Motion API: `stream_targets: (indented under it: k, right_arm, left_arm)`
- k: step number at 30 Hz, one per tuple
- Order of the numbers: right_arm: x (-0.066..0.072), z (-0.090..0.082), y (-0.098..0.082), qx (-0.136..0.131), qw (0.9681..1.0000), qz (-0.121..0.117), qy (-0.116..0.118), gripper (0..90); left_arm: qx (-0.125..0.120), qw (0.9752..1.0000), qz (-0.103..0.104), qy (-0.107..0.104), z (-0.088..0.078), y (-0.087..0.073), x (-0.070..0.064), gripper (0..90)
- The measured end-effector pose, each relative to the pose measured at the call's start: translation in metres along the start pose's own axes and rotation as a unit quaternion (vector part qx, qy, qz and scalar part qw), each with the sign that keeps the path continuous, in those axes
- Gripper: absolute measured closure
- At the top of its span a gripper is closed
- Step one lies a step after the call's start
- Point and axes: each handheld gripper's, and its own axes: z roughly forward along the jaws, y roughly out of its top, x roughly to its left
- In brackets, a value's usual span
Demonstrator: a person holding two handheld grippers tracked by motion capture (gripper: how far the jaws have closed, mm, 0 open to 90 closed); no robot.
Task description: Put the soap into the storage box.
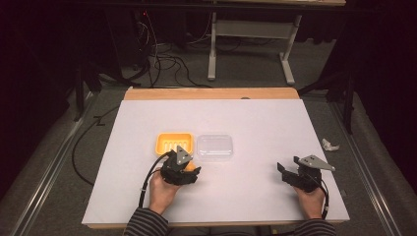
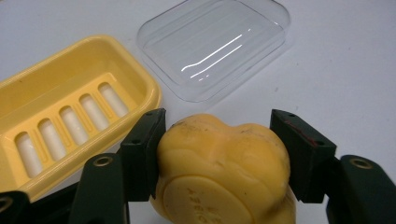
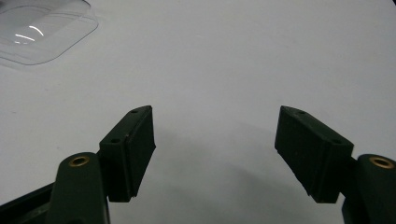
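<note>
Gripping a lumpy yellow soap bar (image 2: 223,168) with unreadable embossed lettering, the left gripper (image 2: 219,154) sits just before the slotted yellow plastic dish (image 2: 56,93); a clear plastic lid (image 2: 215,44) lies beside. Rightward, the right gripper (image 3: 215,154) gapes over bare white tabletop (image 3: 261,60).

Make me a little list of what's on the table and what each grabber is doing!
left gripper: shut on the yellow soap, just in front of the dish
right gripper: open, nothing between its jaws, over the bare table
yellow soap dish: empty, slotted bottom
clear lid: lying beside the dish, on its right in the high view
likely next move: soap into the dish
</note>
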Motion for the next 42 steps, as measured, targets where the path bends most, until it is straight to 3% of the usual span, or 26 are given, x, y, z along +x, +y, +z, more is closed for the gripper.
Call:
stream_targets:
  k: [12,28,42]
  right_arm:
    - [0.000,-0.001,0.000,-0.004,1.0000,0.003,0.001,29.1]
    - [0.000,-0.001,0.000,-0.004,1.0000,0.004,0.000,29.0]
    - [0.000,-0.002,-0.001,-0.009,1.0000,-0.002,0.001,28.7]
  left_arm:
    - [-0.012,0.9997,-0.020,0.005,-0.016,0.005,0.011,38.4]
    - [-0.025,0.9994,-0.019,0.016,-0.035,0.021,0.031,38.3]
    - [-0.016,0.9992,-0.031,0.021,-0.031,0.034,0.048,38.4]
